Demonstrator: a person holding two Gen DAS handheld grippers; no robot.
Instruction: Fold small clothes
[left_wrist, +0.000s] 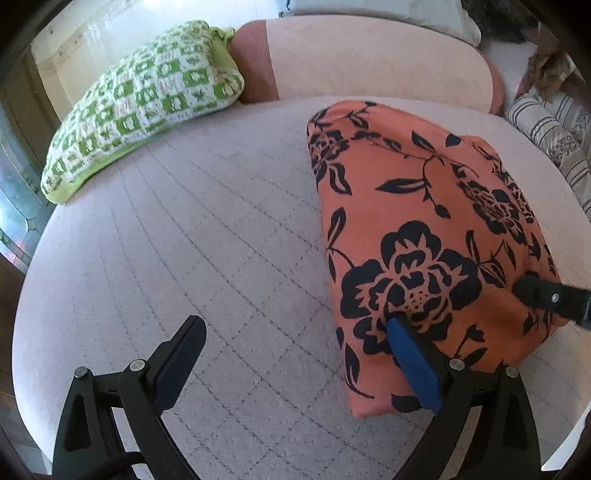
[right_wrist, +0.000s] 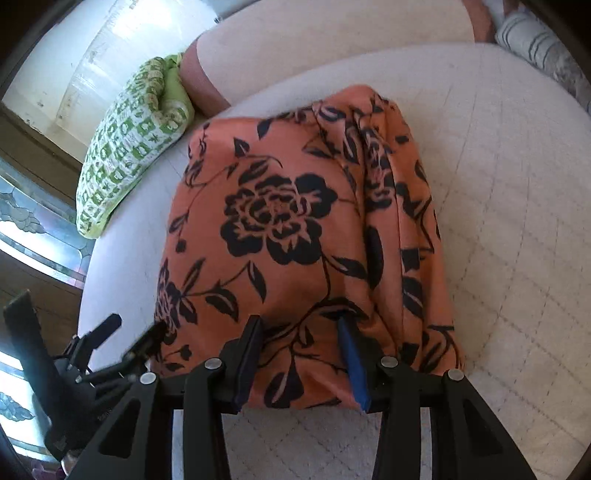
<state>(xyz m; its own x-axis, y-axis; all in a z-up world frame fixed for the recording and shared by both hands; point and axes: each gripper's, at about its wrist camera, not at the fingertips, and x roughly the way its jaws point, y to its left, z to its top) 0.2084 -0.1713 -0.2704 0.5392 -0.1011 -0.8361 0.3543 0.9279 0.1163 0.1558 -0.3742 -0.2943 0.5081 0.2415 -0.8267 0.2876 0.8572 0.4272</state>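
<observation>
While the orange black-flowered folded cloth (right_wrist: 295, 240) lies on the quilted pale cushion (left_wrist: 184, 240), the right gripper (right_wrist: 301, 354) straddles its near edge, jaws half-spread. Beside it, the left gripper (left_wrist: 295, 354) gapes wide, one finger on the cloth.

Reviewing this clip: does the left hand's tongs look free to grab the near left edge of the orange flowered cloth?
Probably yes. The left tongs stand open over the near left edge of the cloth, one finger above it, nothing blocking.

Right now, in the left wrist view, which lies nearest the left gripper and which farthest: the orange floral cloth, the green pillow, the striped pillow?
1. Orange floral cloth, under the left gripper's right finger.
2. Green pillow, far left.
3. Striped pillow, far right edge; close to the green one's distance, hard to call.
</observation>
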